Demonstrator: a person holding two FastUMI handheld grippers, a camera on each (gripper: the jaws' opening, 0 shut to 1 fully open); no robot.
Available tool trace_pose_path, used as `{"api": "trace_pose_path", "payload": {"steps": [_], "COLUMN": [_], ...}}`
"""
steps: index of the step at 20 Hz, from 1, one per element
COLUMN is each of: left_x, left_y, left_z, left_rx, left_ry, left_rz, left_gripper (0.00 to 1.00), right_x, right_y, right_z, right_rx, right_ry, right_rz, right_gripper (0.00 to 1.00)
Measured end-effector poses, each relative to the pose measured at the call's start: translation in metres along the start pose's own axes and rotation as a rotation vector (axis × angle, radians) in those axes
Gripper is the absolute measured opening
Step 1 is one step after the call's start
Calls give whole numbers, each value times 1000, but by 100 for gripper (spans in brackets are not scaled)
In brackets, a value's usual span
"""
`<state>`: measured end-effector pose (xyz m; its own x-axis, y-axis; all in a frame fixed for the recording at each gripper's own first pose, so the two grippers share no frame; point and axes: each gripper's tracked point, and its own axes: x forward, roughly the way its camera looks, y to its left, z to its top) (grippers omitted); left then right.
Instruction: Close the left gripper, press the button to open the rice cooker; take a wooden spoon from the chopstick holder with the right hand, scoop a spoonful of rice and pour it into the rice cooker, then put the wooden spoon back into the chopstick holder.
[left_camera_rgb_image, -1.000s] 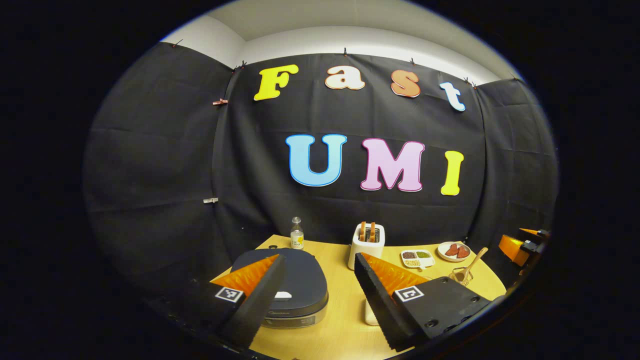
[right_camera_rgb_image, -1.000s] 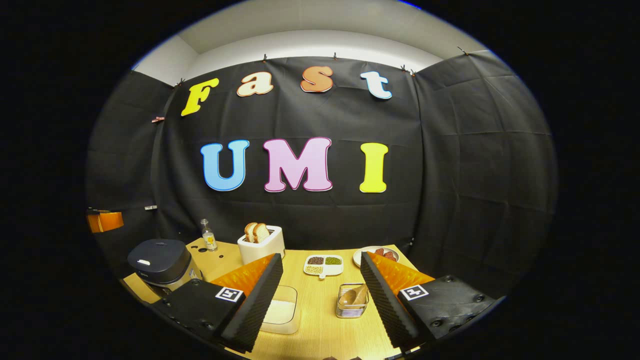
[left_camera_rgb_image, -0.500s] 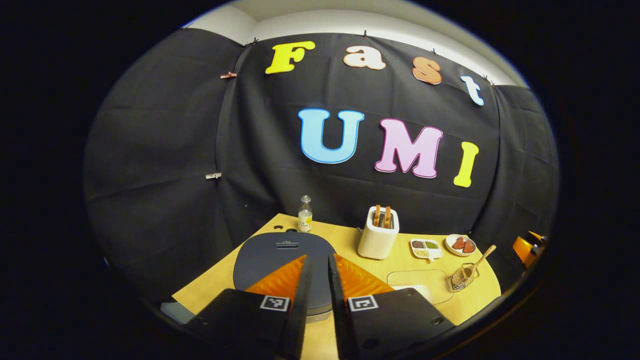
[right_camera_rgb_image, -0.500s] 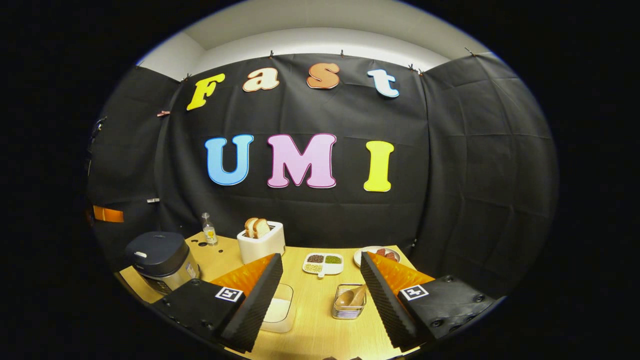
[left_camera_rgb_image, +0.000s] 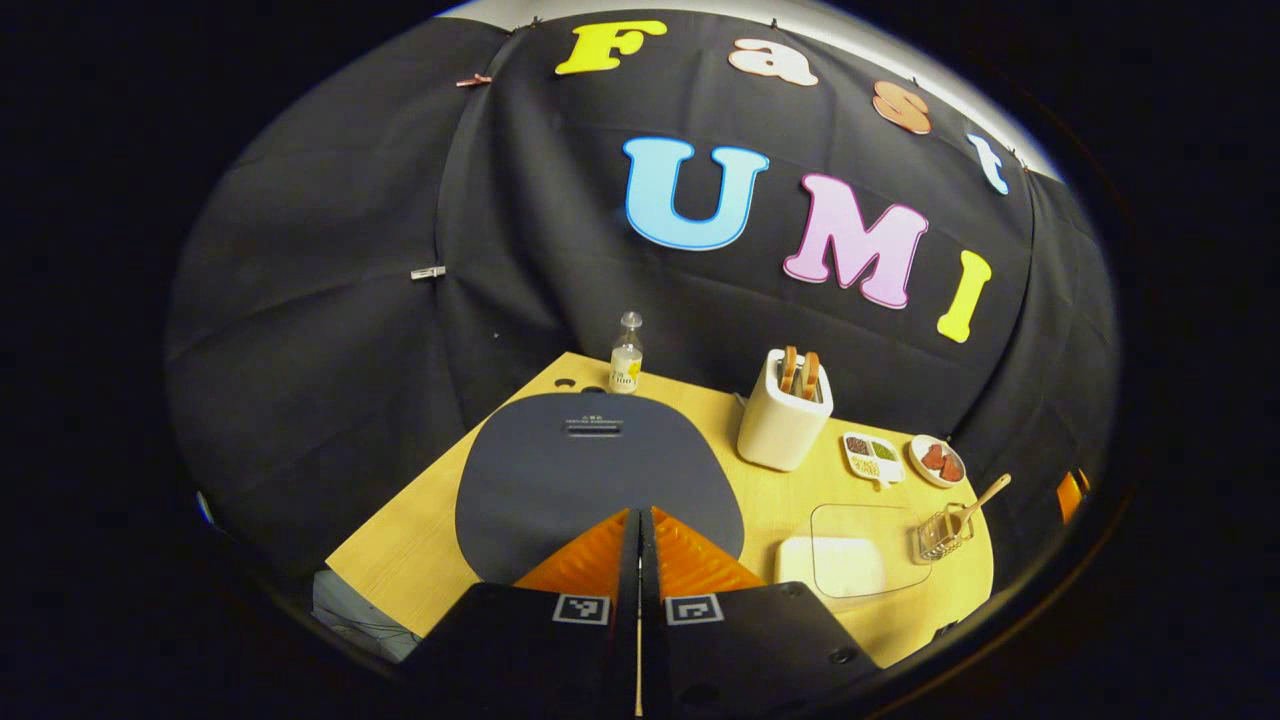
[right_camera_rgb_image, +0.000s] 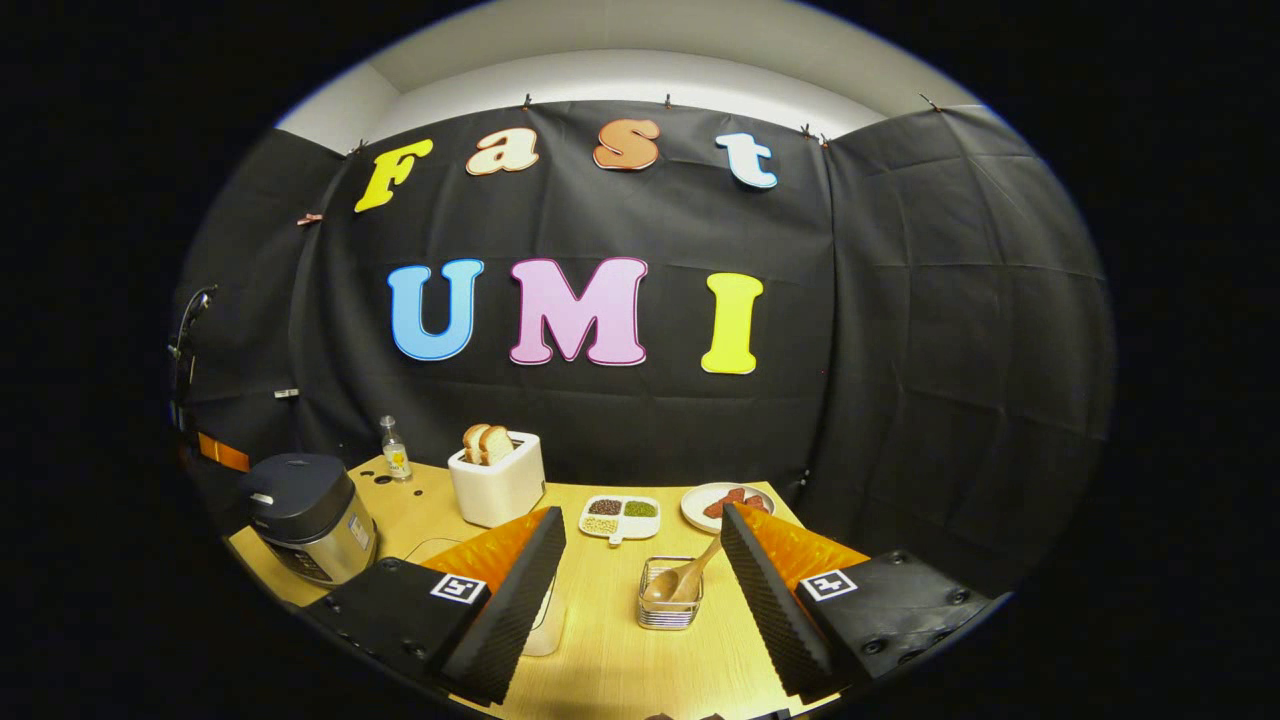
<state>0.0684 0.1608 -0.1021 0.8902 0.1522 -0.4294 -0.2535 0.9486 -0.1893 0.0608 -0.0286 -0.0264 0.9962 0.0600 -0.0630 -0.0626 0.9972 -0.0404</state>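
Grey rice cooker (left_camera_rgb_image: 598, 480) lid under pinched-together left claw (left_camera_rgb_image: 638, 520) | right claw (right_camera_rgb_image: 640, 545) wide

The left gripper view looks steeply down, close above the dark grey rice cooker lid (left_camera_rgb_image: 598, 470). The right gripper view faces level from farther back. Both share the light wooden table (right_camera_rgb_image: 620, 620).

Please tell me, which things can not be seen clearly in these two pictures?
- Left gripper view: the shut orange-and-black left gripper covers the front of the dark grey rice cooker lid, so its button is hidden.
- Right gripper view: the open right gripper partly hides the clear rice container.
- Right gripper view: the contents of the white divided dish are too small to name.
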Motion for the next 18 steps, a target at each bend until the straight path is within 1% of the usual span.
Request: {"api": "trace_pose_path", "payload": {"steps": [2,6,8,11,16,18], "left_x": [8,25,25,25,26,26], "left_y": [1,11,10,11,16,14], "left_z": [-11,-28,-29,-34,-40,-37], "left_rx": [1,41,42,19,-70,-65], "left_ry": [37,92,86,98,97,95], "left_rz": [-8,10,9,6,-11,-18], "left_gripper": [6,6,6,7,6,6], "right_x": [-1,-1,-2,-3,-2,-2], "right_y": [-5,-11,-14,-18,-23,-23], "right_z": [-3,-11,-12,-14,-21,-23], "right_rx": [1,17,19,21,32,32], "right_ry": [9,29,35,37,58,65], "right_rz": [-15,-38,-47,-60,-76,-74], "right_gripper": [98,98,98,98,98,98]}}
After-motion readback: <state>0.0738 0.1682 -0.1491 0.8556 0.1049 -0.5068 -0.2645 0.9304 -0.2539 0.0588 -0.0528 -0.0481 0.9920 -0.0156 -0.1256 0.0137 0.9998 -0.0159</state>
